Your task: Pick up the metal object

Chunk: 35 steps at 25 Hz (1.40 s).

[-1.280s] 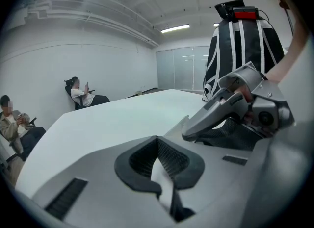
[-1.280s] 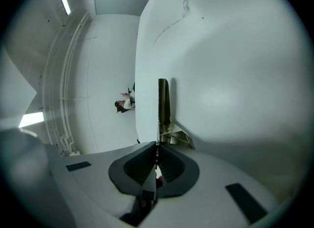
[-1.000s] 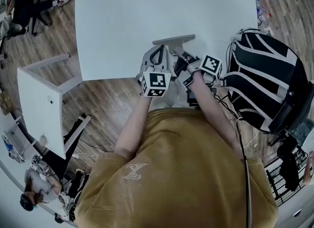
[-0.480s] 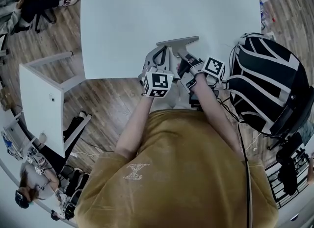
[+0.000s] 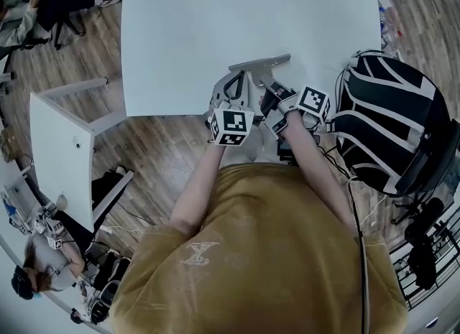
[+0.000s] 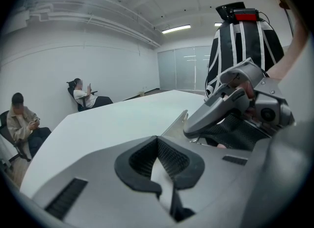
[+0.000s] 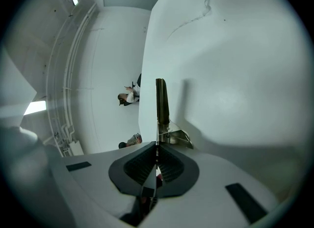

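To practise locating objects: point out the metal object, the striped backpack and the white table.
metal object (image 5: 259, 62): head view, middle of its long bar.
striped backpack (image 5: 388, 110): head view, its striped front.
white table (image 5: 215, 16): head view, bare top.

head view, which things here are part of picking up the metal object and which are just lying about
In the job: metal object; left gripper and right gripper, both shut on it; white table.
Lying about: striped bag; small side table.
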{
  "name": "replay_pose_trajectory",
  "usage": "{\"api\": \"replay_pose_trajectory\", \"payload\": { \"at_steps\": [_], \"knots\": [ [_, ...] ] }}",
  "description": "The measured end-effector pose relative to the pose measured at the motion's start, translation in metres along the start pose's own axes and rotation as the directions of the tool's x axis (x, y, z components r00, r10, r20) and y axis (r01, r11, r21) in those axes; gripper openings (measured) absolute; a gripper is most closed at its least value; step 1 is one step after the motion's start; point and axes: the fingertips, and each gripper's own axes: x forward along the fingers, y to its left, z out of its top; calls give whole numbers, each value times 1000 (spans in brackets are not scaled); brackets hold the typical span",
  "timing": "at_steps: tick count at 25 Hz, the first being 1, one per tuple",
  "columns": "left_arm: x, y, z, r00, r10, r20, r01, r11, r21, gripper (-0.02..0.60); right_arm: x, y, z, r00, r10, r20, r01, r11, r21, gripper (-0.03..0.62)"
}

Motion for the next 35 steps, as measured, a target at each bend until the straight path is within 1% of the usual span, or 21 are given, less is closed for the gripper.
{"api": "replay_pose_trajectory", "payload": {
  "at_steps": [9,13,17,25,29,35],
  "knots": [
    [-10,3,7,999,33,20,-33,999,-7,6,-8,13,0,1000,18,3,-18,997,-74,9],
    [-15,6,10,998,53,30,-52,998,-18,6,-13,23,1,1000,27,0,-27,991,-131,9],
    [-22,6,16,997,64,46,-62,998,-32,6,-19,35,1,999,33,-5,-33,978,-207,9],
    [-35,5,29,993,86,76,-81,995,-63,6,-31,53,0,999,48,-1,-46,956,-291,9],
    [-42,5,37,991,94,98,-86,993,-84,6,-38,60,3,998,65,25,-54,948,-312,9],
    [-50,5,54,985,106,134,-94,991,-90,6,-49,72,10,996,77,48,-52,917,-395,9]
  ]
}}
